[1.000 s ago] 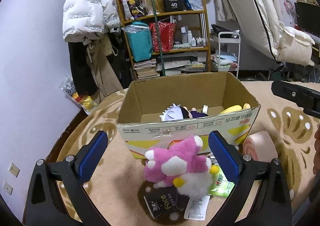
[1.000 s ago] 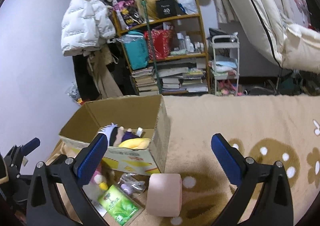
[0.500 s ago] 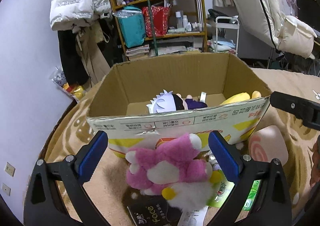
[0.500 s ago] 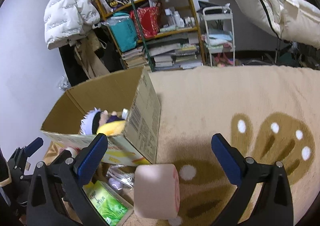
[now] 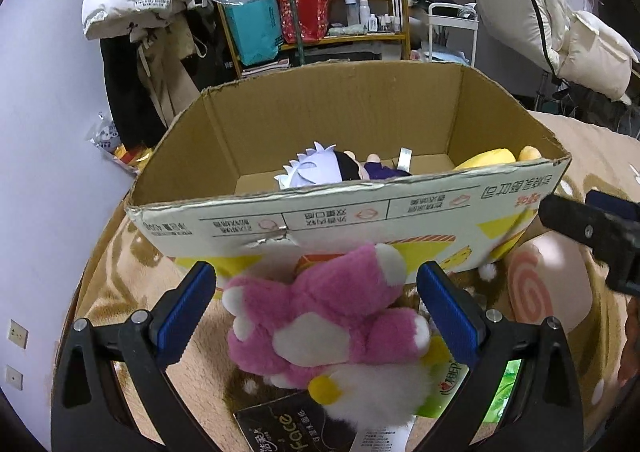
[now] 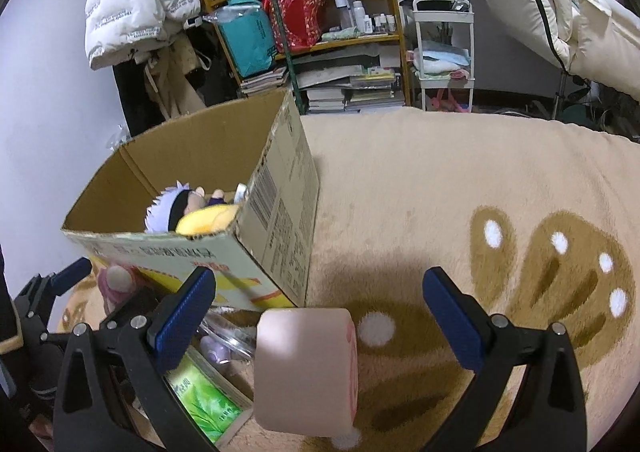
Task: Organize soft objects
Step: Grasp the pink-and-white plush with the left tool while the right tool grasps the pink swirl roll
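A pink and white plush toy [image 5: 324,324] lies on the tan rug in front of a cardboard box [image 5: 360,212]. My left gripper [image 5: 316,312] is open, its blue pads on either side of the plush without touching it. Inside the box lie a white-haired doll [image 5: 320,170] and a yellow plush [image 5: 488,160]. A pink swirl-roll cushion [image 6: 308,368] rests on the rug right of the box corner. My right gripper [image 6: 320,312] is open and straddles the cushion from above. The cushion [image 5: 548,288] also shows at the right of the left wrist view, under the other gripper [image 5: 592,228].
A green tissue pack [image 6: 200,400], a clear plastic wrapper [image 6: 224,336] and a black packet [image 5: 280,424] lie on the rug by the toys. Behind the box stand a cluttered yellow shelf [image 6: 320,12], hanging coats [image 6: 136,0] and a white cart [image 6: 444,52].
Both grippers have moved forward and down: the plush now fills the gap of the left one, and the pink cushion sits between the right one's pads. Both stay open.
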A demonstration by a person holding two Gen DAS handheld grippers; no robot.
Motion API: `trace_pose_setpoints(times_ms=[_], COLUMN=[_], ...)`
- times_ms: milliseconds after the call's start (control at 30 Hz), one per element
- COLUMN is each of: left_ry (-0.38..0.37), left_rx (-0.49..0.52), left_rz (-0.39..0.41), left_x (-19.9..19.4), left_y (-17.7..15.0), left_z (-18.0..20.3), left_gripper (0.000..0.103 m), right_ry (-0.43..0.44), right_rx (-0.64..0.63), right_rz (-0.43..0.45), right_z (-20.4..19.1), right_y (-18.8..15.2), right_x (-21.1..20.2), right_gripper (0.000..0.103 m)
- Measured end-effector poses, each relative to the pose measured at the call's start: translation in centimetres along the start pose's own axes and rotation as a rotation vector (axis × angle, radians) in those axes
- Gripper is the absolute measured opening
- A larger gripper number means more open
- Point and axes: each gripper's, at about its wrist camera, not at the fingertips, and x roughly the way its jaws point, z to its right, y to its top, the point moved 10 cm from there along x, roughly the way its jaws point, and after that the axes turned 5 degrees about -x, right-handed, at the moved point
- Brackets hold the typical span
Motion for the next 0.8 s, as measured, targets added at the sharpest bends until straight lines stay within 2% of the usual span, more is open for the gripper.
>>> trace_pose_setpoints(times_ms=[433,633,733,767,800], left_ry=[0.018,-0.013,-0.049,-0.05,-0.053], left_rx=[-0.019,-0.05,-0.079,-0.084,-0.088], left_rz=[-0.034,-0.055,-0.073,-0.076,-0.089], left_x=[1.0,1.2,1.4,1.5,1.6], left_y=[-0.9,-1.0,-1.1,-1.1,-1.2], left_z=[-0.9,-0.9,-1.2,-1.4,-1.5], left_gripper=[0.1,0.099,0.094,0.086,0.086], right_ry=[-0.021,-0.034,-0.026,-0.032,-0.034], right_rx=[-0.05,-0.083,-0.063,-0.064,-0.066], right_rz=[-0.082,-0.106,-0.124,-0.128,-0.132], right_z=[-0.7,-1.1,-1.2,-1.1,-1.1], right_y=[-2.4,-3.3,-3.6,-3.6,-3.7], right_x=[1.5,2.1,2.4,2.5,2.7], right_gripper=[0.103,0.103,0.103,0.103,0.103])
